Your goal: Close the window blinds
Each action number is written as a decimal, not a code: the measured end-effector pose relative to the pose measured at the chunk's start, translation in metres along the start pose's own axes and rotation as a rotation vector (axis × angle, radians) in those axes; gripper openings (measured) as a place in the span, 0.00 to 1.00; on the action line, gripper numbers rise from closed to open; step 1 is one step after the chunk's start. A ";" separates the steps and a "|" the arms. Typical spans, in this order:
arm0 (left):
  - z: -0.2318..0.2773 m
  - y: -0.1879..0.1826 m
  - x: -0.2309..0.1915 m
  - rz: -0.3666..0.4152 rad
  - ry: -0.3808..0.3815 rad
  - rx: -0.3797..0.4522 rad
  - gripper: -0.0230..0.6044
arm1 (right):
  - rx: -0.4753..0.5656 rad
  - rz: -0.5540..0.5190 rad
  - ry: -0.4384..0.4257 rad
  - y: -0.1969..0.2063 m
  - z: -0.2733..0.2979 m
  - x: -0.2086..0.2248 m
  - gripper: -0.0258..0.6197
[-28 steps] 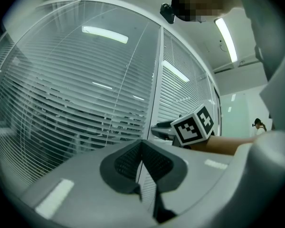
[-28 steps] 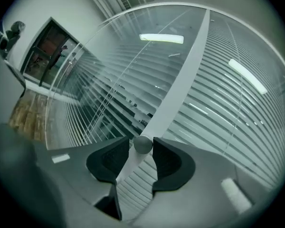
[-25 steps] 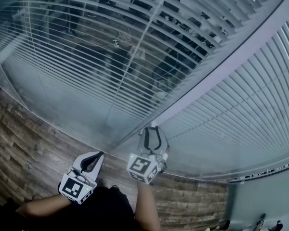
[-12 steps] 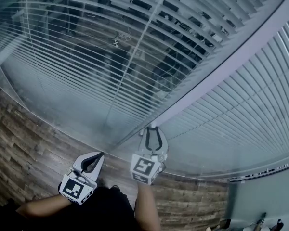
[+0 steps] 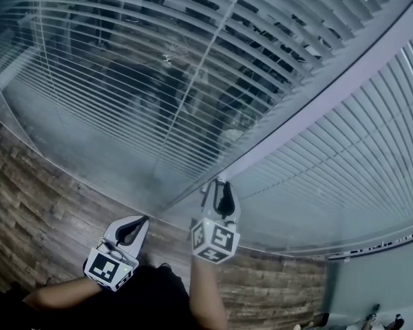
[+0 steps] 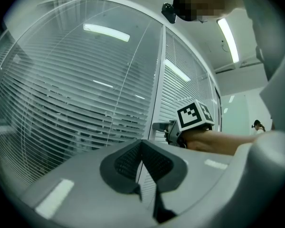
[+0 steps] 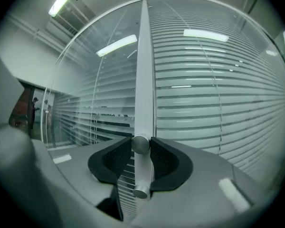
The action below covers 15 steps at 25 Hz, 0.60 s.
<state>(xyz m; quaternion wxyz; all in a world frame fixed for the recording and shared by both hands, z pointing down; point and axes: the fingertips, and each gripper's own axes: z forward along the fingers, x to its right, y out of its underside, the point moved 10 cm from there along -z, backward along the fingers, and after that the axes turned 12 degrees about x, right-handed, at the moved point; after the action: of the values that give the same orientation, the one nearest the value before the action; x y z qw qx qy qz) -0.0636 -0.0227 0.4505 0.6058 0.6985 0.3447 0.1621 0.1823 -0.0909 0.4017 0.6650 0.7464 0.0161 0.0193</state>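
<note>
Behind glass hang the window blinds, the left pane's slats (image 5: 124, 81) tilted part open with dark gaps and the right pane's slats (image 5: 358, 157) closer together. A pale frame post (image 5: 316, 95) runs between the panes. My right gripper (image 5: 220, 186) is at the foot of this post (image 7: 145, 70), shut on a small metal knob (image 7: 140, 145) whose stem (image 7: 141, 192) pokes out between the pads. The left gripper (image 5: 141, 220) hangs lower left, apart from the glass. Its jaws (image 6: 141, 142) are shut on nothing, and past them shows the right gripper's marker cube (image 6: 194, 115).
A wood-patterned floor (image 5: 41, 198) runs along the foot of the glass wall. The person's forearms (image 5: 206, 301) reach up from the bottom edge. Ceiling lights (image 7: 116, 45) reflect in the glass. Small objects lie on the floor at the lower right (image 5: 372, 318).
The right gripper's jaws have narrowed onto the knob, and its marker cube has rolled a little. The left gripper has stayed where it was.
</note>
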 end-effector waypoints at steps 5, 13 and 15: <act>0.000 0.001 0.000 0.003 0.005 0.008 0.04 | 0.012 0.163 0.025 0.003 -0.001 0.003 0.24; -0.002 -0.001 0.001 -0.004 0.006 0.016 0.04 | 0.003 0.090 -0.011 0.000 -0.001 0.004 0.25; -0.003 0.000 0.000 -0.013 0.002 0.015 0.04 | -0.013 -0.085 -0.039 -0.001 -0.002 0.004 0.28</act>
<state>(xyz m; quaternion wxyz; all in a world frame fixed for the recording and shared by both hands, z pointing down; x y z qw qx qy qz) -0.0657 -0.0207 0.4510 0.6012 0.7007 0.3509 0.1565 0.1861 -0.0885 0.4007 0.6701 0.7411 0.0348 -0.0232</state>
